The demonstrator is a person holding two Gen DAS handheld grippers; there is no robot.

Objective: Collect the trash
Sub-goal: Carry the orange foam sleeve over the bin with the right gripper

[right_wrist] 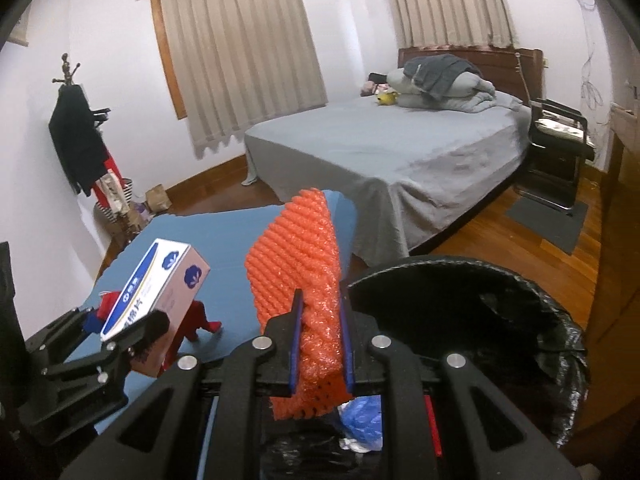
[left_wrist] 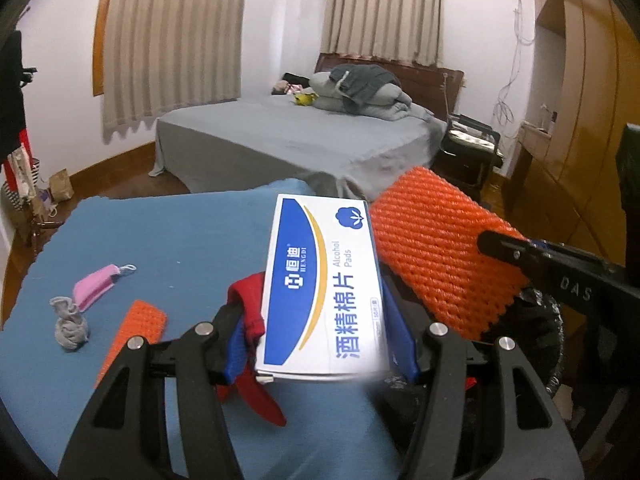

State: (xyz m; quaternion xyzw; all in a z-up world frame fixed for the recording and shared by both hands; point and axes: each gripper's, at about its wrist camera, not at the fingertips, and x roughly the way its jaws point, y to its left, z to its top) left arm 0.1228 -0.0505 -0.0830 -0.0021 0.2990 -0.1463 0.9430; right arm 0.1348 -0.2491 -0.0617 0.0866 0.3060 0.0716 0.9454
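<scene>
Alcohol-pad box (left_wrist: pixel 324 284) raised; orange foam net (right_wrist: pixel 304 280) above black bin bag (right_wrist: pixel 520 320).

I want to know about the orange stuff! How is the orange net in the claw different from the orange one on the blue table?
The held foam net is pinched upright in the right claw beside the black bin; the other foam net lies flat on the blue table, untouched. The held one looks bigger, perhaps only because it is nearer. Both are orange, bumpy mesh.
</scene>
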